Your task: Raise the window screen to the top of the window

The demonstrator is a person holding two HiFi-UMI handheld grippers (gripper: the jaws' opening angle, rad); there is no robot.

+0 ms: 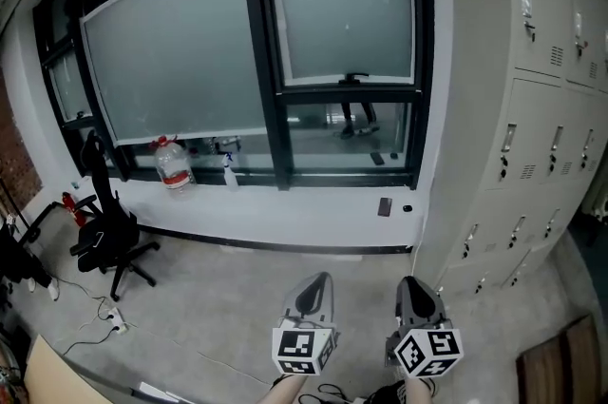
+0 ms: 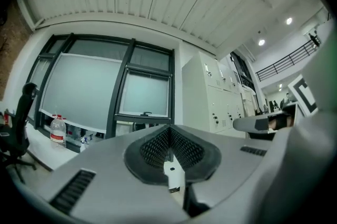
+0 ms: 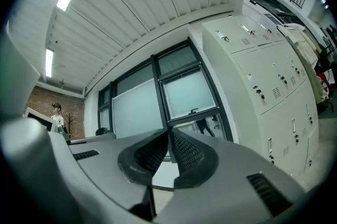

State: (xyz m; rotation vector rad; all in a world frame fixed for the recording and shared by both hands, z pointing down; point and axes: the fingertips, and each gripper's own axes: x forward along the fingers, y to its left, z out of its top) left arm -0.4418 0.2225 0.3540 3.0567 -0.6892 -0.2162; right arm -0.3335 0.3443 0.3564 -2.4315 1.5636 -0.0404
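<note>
Standing well back from the window, the person appears to be at the approach step, with the lift not yet begun. The pale frosted window screen [image 1: 344, 22] fills the narrow black-framed pane at the upper centre of the head view. Its bottom rail carries a small black handle [image 1: 354, 77], with a strip of clear glass below it. The left gripper [image 1: 313, 286] and the right gripper [image 1: 415, 290] hang at the bottom centre of that frame, well apart from the glass. Each gripper view shows its 2 ribbed black pads [image 2: 155, 146] closed tip to tip, with nothing between them. The next move probably calls for walking up to the white sill [image 1: 285, 212]. Then 1 pair of jaws must open, close on the handle, and push the rail up to the top of the frame. The right gripper looks better lined up with that pane. Only the head view shows the floor, the clear water bottle with a red cap [image 1: 174, 166] on the sill, and the black office chair [image 1: 106, 236] at lower left. The left gripper view alone adds a balcony railing [image 2: 292, 57] at upper right. The right gripper view alone catches a person [image 3: 56, 114] at its left edge. The tall grey metal lockers [image 1: 532, 107] appear in all 3 views.
</note>
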